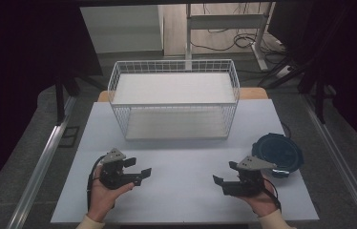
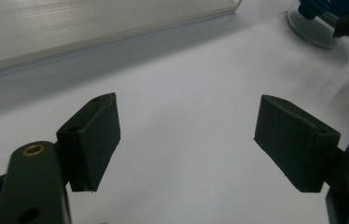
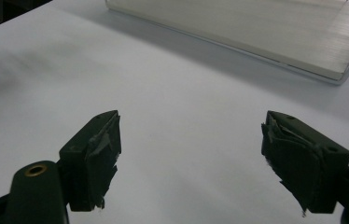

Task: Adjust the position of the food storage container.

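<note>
Honestly, both grippers sit wide open and empty, right gripper (image 1: 225, 182) way closer than left gripper (image 1: 140, 170) to the blue round lid (image 1: 278, 153) just beyond it.

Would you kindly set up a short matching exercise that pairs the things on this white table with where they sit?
Things:
1. white wire basket
2. round dark blue container with a clear lid
3. left gripper
4. right gripper

Places:
A. near right, jaws open, close to the blue container
B. far middle of the table
C. near left, jaws open, over bare table
D. right edge of the table

Pairs: 1-B, 2-D, 3-C, 4-A
</note>
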The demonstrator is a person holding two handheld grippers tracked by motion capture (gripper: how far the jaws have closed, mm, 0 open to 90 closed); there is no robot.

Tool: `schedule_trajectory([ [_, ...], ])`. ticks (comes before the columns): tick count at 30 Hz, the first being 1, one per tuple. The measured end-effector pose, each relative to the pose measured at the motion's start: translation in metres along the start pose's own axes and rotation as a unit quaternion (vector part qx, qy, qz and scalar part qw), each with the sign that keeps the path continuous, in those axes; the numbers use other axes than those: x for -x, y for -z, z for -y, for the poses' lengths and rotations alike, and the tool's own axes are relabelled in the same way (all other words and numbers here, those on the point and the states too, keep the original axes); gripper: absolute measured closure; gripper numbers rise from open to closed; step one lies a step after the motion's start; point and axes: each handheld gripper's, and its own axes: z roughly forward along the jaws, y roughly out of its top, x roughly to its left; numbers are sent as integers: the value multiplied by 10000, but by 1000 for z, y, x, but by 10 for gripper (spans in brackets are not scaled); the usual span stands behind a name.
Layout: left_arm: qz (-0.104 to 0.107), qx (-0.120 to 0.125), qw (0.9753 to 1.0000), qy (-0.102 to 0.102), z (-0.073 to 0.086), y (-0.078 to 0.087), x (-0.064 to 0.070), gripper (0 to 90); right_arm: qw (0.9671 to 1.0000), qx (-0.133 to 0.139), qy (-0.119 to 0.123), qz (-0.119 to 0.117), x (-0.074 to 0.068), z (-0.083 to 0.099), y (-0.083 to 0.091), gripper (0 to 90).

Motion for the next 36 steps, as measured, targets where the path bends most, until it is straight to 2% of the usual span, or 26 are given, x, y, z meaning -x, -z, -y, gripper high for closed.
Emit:
schedule_trajectory([
  [4, 51, 1, 10000, 16, -2, -3, 2, 223, 10000, 4, 0, -75, 1, -2, 1, 229],
  [6, 6, -12, 10000, 1, -2, -6, 3, 214, 9999, -8, 5, -106, 1, -2, 1, 238],
  [11, 17, 38, 10000, -34, -2, -2, 3, 209, 10000, -48, 7, -67, 3, -5, 4, 258],
  [16, 91, 30, 9998, -173, -2, 1, 5, 214, 9999, -73, 44, -68, 3, -11, 7, 300],
  [19, 135, 13, 9997, -215, -3, 0, 7, 214, 9999, 17, 111, -12, -1, -16, 9, 319],
  [25, 160, 57, 9994, -307, -8, 2, 11, 215, 9996, -86, 240, -142, -3, -27, 9, 359],
  [28, 164, 48, 9993, -329, -9, 1, 13, 215, 9997, -140, 164, -120, 0, -28, 10, 371],
  [33, 145, -53, 9992, -371, -12, 2, 9, 213, 9999, -52, 117, -81, 6, -35, 18, 439],
  [36, 107, 25, 9995, -313, -15, 7, 5, 212, 9998, 4, 191, -29, 7, -40, 23, 444],
])
